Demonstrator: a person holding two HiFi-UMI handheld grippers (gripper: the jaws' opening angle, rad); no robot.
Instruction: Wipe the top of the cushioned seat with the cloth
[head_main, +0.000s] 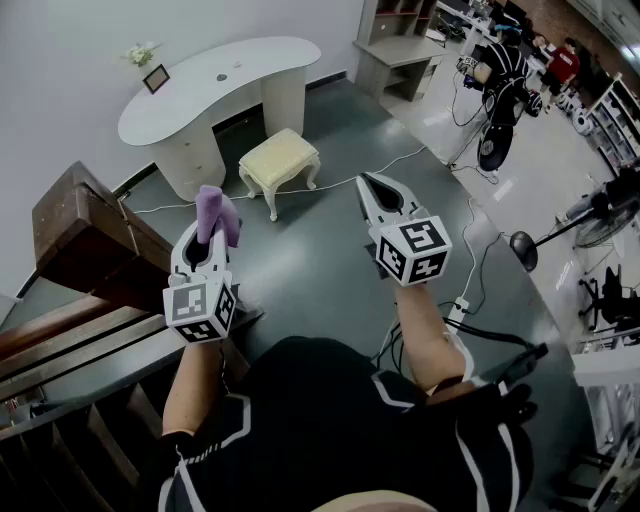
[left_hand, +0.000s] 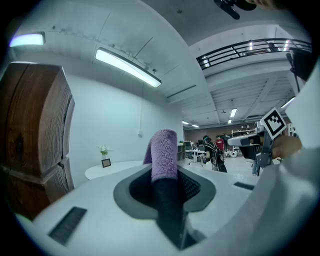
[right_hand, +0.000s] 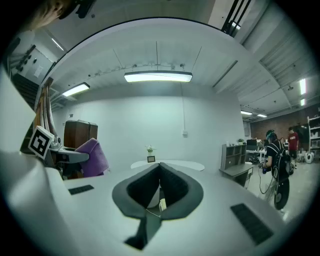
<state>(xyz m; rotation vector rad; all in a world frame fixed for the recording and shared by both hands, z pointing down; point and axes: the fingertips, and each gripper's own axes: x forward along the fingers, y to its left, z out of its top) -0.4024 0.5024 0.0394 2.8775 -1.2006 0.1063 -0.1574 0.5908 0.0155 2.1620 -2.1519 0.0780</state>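
Far left, a dark wooden cabinet (head_main: 80, 235) crowds the edge, its corner just beside the left gripper (head_main: 205, 248), so room is tight on that side. The left gripper view shows those jaws clamped on the purple cloth (head_main: 215, 212), which stands up in a folded loop above the jaw tips (left_hand: 164, 150). The left cube (head_main: 200, 310) carries black-and-white square markers, pattern only, no words. Further in, a white curved desk (head_main: 215, 85) sits against the wall, with a small picture frame (head_main: 155, 78) on top, too small to read. Just in front of the desk stands the cushioned seat (head_main: 280, 158), cream top, white curled legs, well apart from both grippers and roughly between them across the view. The grey floor (head_main: 300, 260) between the person and the seat lies open, and a white cable (head_main: 385, 163) crosses it close by the seat's legs. On to the right gripper (head_main: 368, 185): jaws closed together, nothing between them in the right gripper view (right_hand: 160, 170), and the right cube (head_main: 413, 250) shows the same kind of square marker. Past it, a grey shelf unit (head_main: 400, 50) stands at the back, and what looks like a fan (head_main: 600, 215) sits at the right edge.
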